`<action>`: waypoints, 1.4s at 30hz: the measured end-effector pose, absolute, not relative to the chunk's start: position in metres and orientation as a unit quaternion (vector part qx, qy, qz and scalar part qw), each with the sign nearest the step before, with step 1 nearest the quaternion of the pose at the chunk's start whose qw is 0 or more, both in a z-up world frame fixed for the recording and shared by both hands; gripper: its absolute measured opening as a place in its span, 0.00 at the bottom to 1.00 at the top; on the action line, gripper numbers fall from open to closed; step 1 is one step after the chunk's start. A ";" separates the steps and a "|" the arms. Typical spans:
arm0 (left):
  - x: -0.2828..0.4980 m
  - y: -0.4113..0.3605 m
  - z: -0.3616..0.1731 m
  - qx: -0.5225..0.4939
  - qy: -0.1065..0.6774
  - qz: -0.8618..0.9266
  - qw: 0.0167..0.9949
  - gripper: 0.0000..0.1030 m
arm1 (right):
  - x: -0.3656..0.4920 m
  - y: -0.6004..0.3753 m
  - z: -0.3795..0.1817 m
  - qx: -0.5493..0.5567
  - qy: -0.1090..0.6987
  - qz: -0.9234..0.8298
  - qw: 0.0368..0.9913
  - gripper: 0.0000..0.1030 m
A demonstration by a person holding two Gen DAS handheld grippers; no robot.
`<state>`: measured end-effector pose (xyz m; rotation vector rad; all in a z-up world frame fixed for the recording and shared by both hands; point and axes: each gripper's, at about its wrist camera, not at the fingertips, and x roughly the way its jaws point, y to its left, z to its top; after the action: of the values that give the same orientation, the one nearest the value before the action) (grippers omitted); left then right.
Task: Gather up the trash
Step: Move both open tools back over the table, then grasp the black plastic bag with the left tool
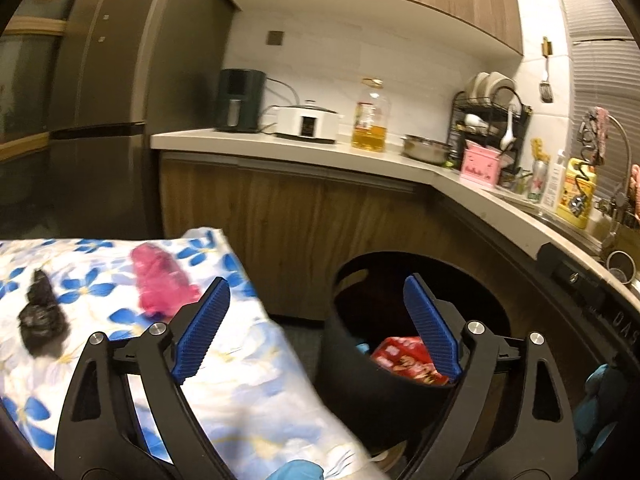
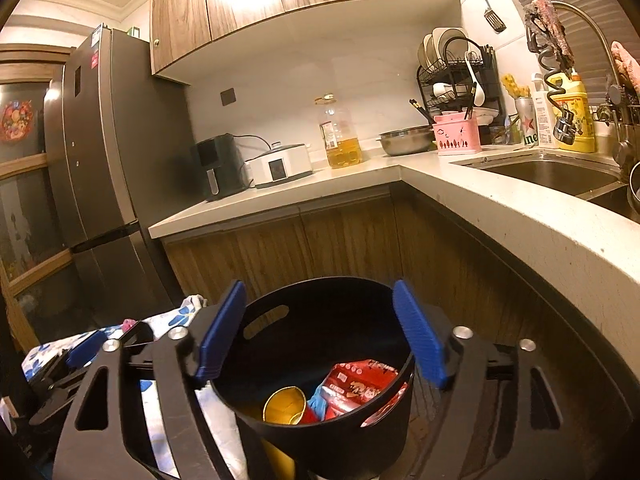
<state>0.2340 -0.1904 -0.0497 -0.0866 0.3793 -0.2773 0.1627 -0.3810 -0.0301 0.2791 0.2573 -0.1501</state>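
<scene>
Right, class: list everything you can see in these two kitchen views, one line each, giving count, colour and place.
Bin: one, black, on the floor by the cabinets.
Snack packet: one, red, inside the bin.
Cup: one, yellow, inside the bin.
Crumpled bag: one, pink, on the floral cloth.
Crumpled bag: one, black, on the floral cloth.
Floral cloth: one, white and blue, left of the bin.
Oil bottle: one, clear with yellow oil, on the counter.
Air fryer: one, dark, on the counter.
Fridge: one, grey, far left.
Left hand-held gripper: open, empty.
Right hand-held gripper: open, over the bin.
</scene>
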 end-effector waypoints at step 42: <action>0.259 0.029 -0.090 -0.027 0.194 0.124 0.973 0.77 | 0.222 -0.185 -0.044 0.084 0.159 0.052 0.982 0.76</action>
<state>0.2591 0.0293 -0.0901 -0.0542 0.3925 0.2496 0.2224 -0.1846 -0.0444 0.1694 0.3190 0.1052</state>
